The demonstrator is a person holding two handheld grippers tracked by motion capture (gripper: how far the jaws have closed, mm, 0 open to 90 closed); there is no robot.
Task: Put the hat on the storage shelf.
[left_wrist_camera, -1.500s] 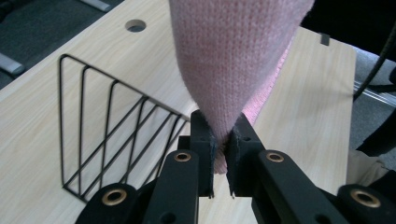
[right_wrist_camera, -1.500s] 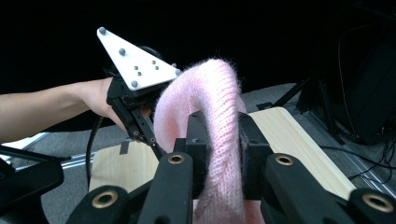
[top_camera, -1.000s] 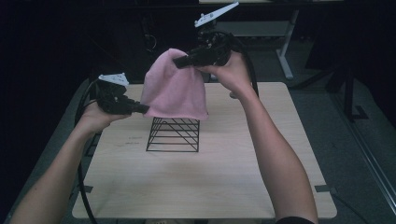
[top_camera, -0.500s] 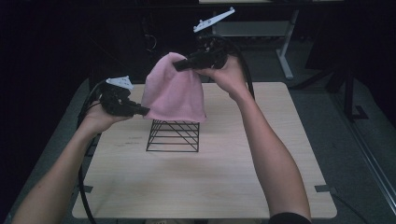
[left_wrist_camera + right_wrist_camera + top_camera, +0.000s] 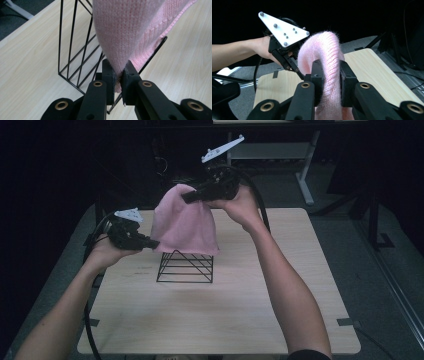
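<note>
A pink knitted cloth (image 5: 185, 225) hangs in the air above a black wire rack (image 5: 185, 266) that stands on the wooden table (image 5: 225, 310). My right gripper (image 5: 187, 197) holds the cloth's top, high over the rack; its jaws are shut on a thick fold of the knit (image 5: 329, 72). My left gripper (image 5: 152, 243) is lower, at the rack's left side, shut on the cloth's bottom corner (image 5: 119, 75). The cloth's lower hem drapes against the rack's top wires (image 5: 75, 45).
Beyond the table's far edge stands a white desk frame (image 5: 305, 175) on a dark floor. Cables (image 5: 90, 330) trail from the left gripper along the table's left edge. In the right gripper view the left hand and its grey plate (image 5: 283, 26) appear beyond the cloth.
Both grippers have shifted slightly, carrying the cloth with them; it stays stretched between them over the rack. Both grips are unchanged.
</note>
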